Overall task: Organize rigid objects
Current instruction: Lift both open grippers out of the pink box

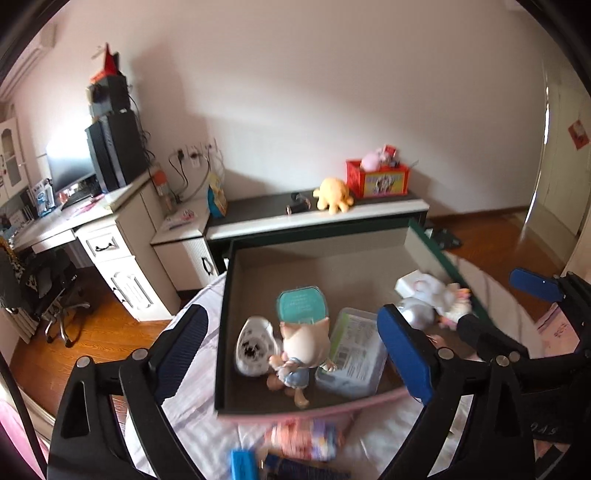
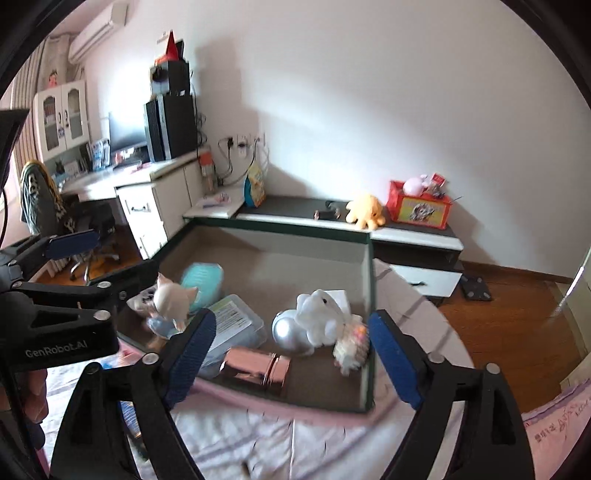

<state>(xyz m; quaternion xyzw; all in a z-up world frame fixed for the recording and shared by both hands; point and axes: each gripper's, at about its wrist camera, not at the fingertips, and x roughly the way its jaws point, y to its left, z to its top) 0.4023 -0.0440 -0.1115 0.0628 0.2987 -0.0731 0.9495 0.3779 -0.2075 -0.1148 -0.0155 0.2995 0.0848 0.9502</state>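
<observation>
Pale wall (image 2: pixel 369 110), wooden floor (image 2: pixel 509 317), white desk (image 2: pixel 147 192), low cabinet (image 2: pixel 406 232), air conditioner (image 2: pixel 98 31).

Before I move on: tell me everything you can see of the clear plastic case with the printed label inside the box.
The clear plastic case is a flat, lidded rectangular container, translucent, with a white printed label edged in green across its lid. It lies on the floor of the open box, slightly tilted, near the front. The cat figurine stands against its left side; the copper-coloured cylinder lies at its front corner, and whether they touch is unclear. No gripper holds it.
</observation>
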